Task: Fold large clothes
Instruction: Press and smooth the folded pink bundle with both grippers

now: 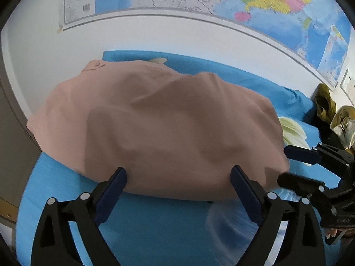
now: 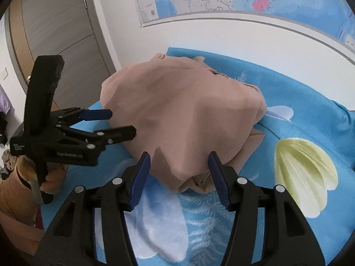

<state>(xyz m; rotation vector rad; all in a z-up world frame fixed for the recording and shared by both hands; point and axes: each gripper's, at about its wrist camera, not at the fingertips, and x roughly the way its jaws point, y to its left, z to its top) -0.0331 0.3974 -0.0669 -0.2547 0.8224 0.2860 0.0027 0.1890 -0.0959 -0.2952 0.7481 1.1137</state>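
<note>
Left wrist view: the dusty-pink soft cloth garment lies bunched in a mound on the bed's bright blue flower-printed sheet, below the colourful wall map. The left gripper stands wide open with nothing in it, its jaws straddling the near hem, probably lined up to pinch it.

Right wrist view: the right gripper is likewise open and empty, its fingers set either side of a drooping near fold. The left gripper enters from the left, jaws parted beside the mound's edge.
</note>
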